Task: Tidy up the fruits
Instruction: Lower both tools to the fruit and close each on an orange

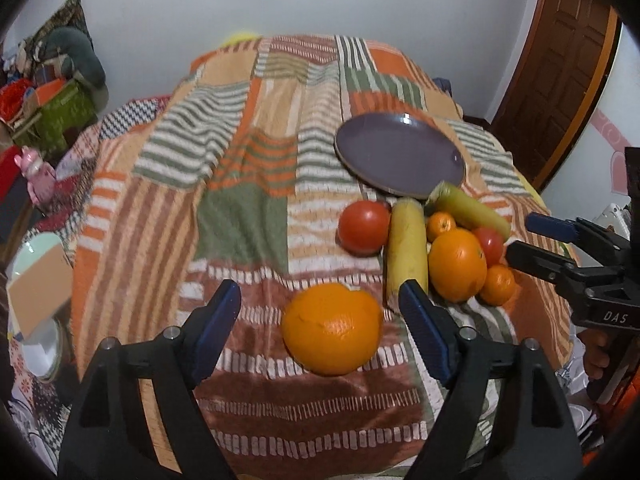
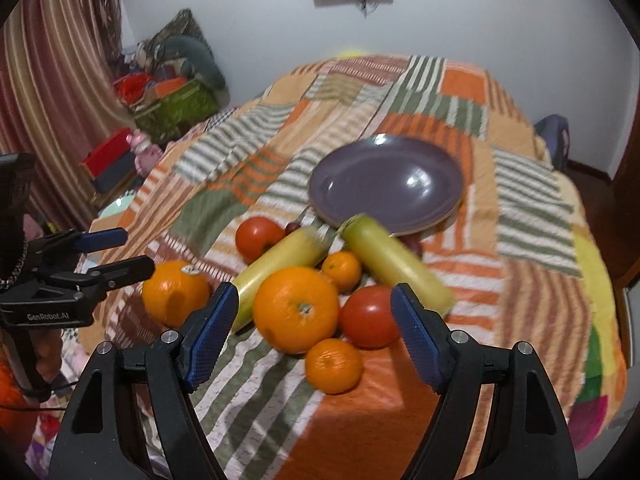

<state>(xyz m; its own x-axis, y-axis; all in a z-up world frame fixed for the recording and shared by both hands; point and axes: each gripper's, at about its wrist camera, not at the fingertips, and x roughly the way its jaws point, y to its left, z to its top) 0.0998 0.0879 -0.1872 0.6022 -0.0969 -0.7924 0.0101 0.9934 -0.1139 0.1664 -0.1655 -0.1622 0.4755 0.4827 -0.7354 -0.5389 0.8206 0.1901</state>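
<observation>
On the striped blanket (image 1: 248, 216) a large orange (image 1: 332, 330) lies apart from the pile, between the fingers of my open left gripper (image 1: 320, 292), which do not touch it. The pile holds a second large orange (image 2: 296, 308), two tomatoes (image 2: 258, 238) (image 2: 370, 316), two small tangerines (image 2: 342, 270) (image 2: 334, 366) and two long yellow-green fruits (image 2: 280, 264) (image 2: 394, 264). My right gripper (image 2: 315, 296) hangs open over the second orange and the near tomato, gripping nothing. An empty purple plate (image 2: 384, 178) sits just behind the pile.
In the left wrist view the right gripper (image 1: 522, 238) reaches in from the right, beside the pile. Bags and boxes (image 2: 172, 100) and a pink toy (image 2: 140, 150) crowd the floor at the left. A wooden door (image 1: 560, 72) stands at the far right.
</observation>
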